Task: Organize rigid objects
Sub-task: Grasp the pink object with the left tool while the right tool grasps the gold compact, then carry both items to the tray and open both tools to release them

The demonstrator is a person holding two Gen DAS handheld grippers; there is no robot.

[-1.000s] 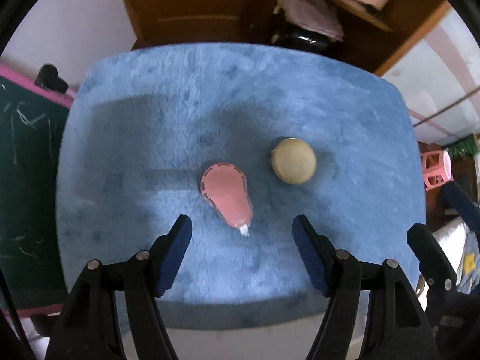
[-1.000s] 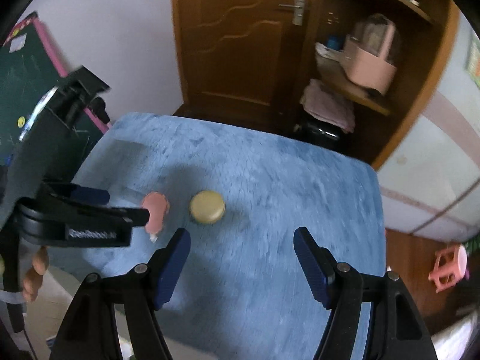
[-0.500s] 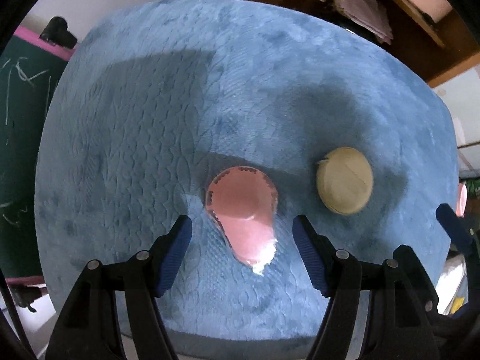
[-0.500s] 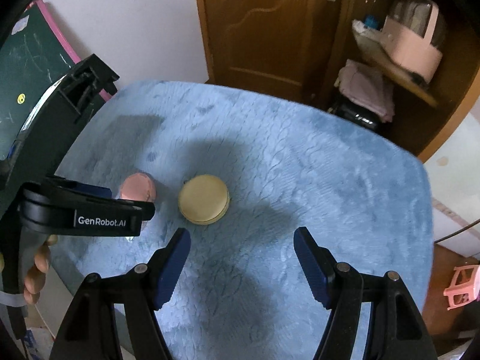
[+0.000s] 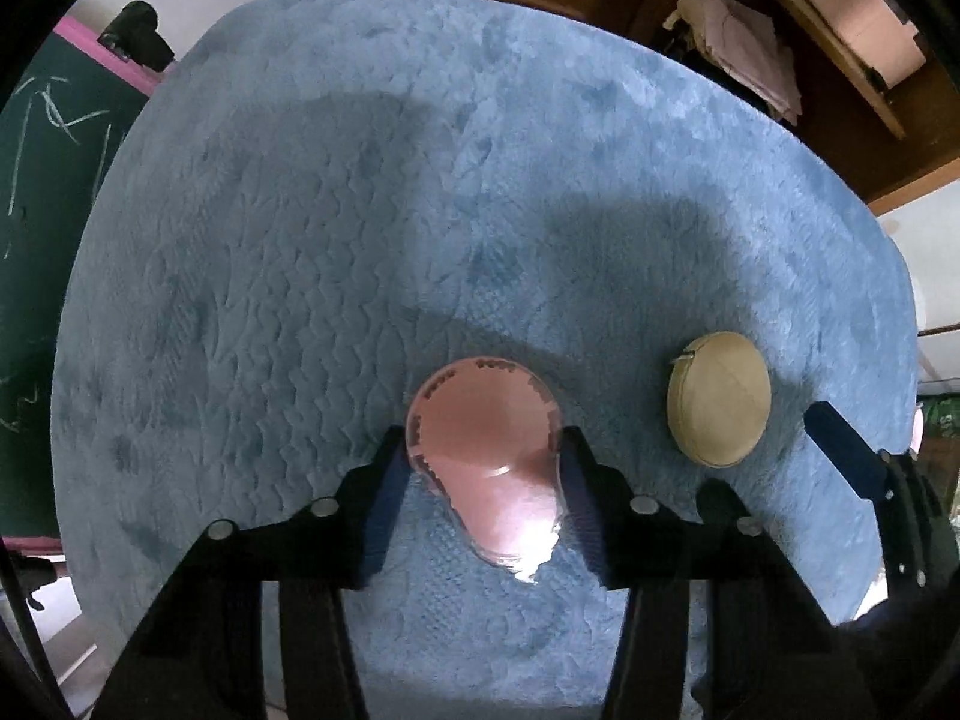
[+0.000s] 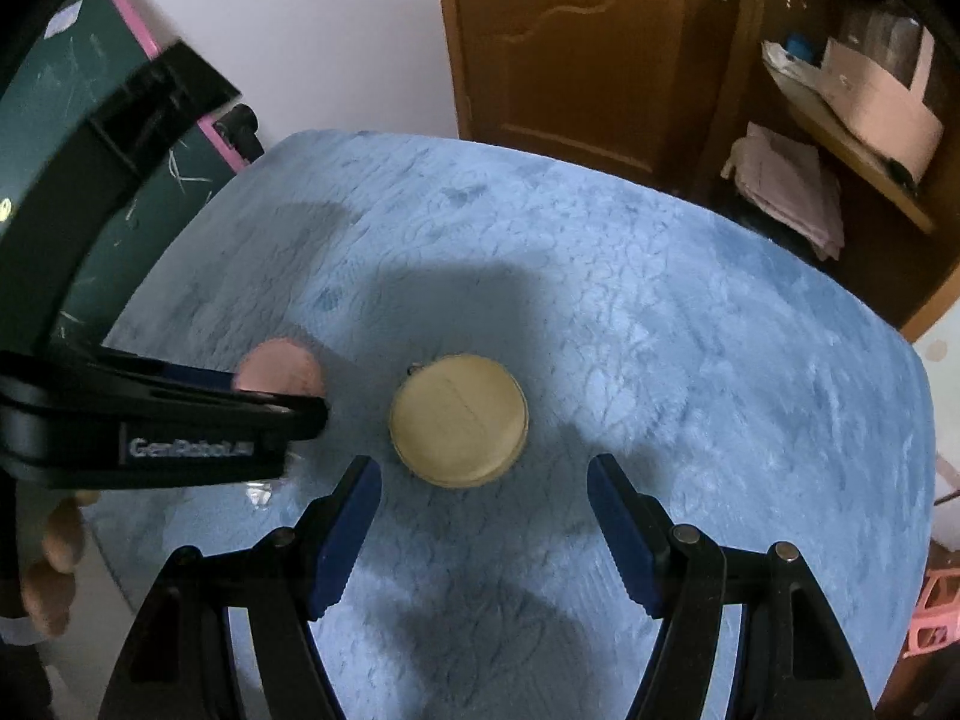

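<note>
On a bench [image 5: 300,240] covered in blue plush, we bring our left claw [image 5: 483,483] straight down over the pink teardrop-shaped piece [image 5: 489,468], its jaws having just been closing; the pink piece lies between them and the pads appear to touch its two sides, gripping it. The piece's long axis runs from its round end, farther from us, to the narrow tip near the bench's front edge, so the jaws squeeze it across its width. Taking that pink piece as landmark, the tan round case [image 6: 459,420] lies flat just to its right, apart from it. Our right claw [image 6: 483,531] hovers open and empty on the near side of the tan case, tilted down toward it, with the case ahead of the gap between the jaws. We judge the right hand the nearer one for the tan case.
</note>
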